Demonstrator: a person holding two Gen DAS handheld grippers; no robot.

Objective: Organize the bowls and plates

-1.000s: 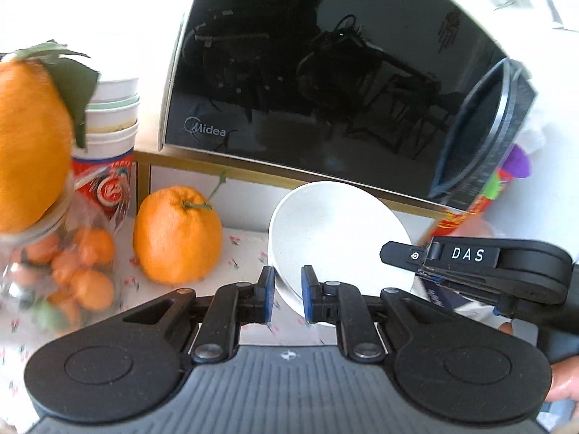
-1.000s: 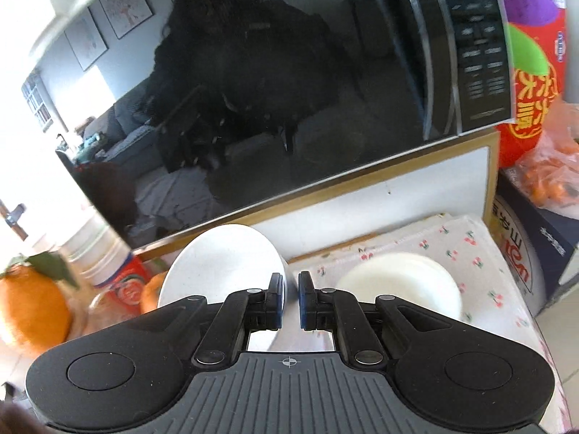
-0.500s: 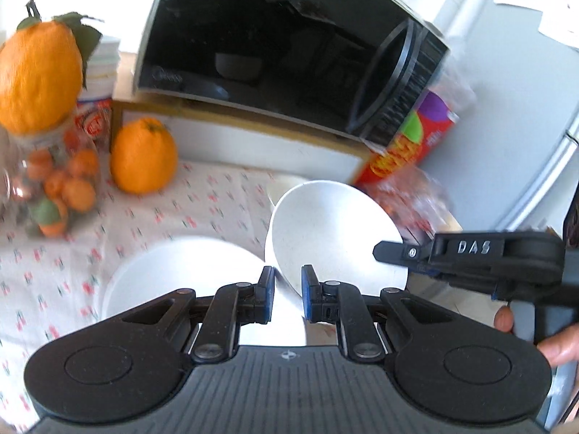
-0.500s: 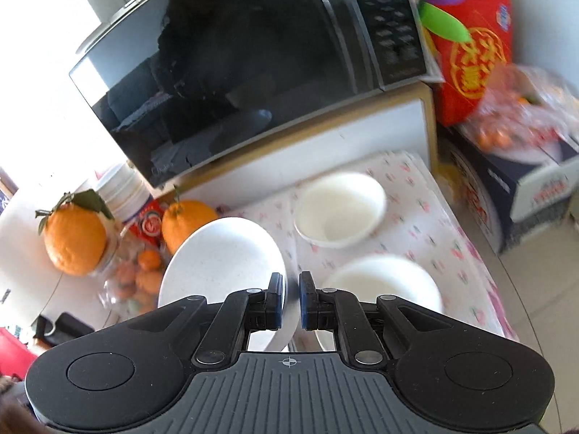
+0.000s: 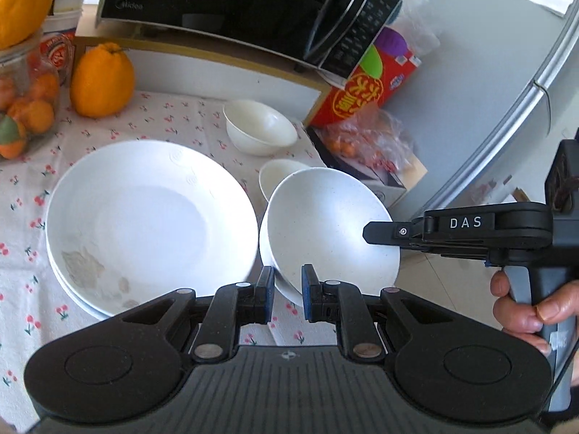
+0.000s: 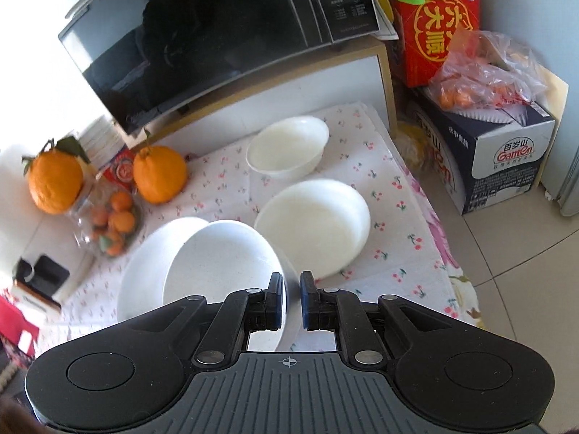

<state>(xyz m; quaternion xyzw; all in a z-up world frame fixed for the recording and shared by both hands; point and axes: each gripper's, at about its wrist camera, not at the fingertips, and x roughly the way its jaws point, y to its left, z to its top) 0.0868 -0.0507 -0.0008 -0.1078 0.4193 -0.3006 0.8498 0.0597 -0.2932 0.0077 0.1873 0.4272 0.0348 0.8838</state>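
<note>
Oranges (image 6: 159, 173), Midea microwave (image 5: 217, 3) and Ganten box (image 6: 506, 155) crowd the table's (image 5: 29, 188) far edge. Left gripper (image 5: 286, 289) and right gripper (image 6: 291, 298) fingers each pinch speckled bowl (image 5: 325, 228) beside stacked plates (image 5: 144, 220).

Daylight floods my workspace, hard and bright; the upper left of my right wrist view burns out to pure white; the microwave door (image 6: 217, 36) acts as a dark mirror, holding dim reflections; the big plate (image 5: 144, 217) glares almost featureless, with soft shadow under its near rim; the speckled bowl (image 5: 325, 224) shows a gentle sheen; the fisheye bends the microwave's edges into curves; the corners fall to black; the mandarins (image 6: 115, 220) look slightly smeared.
</note>
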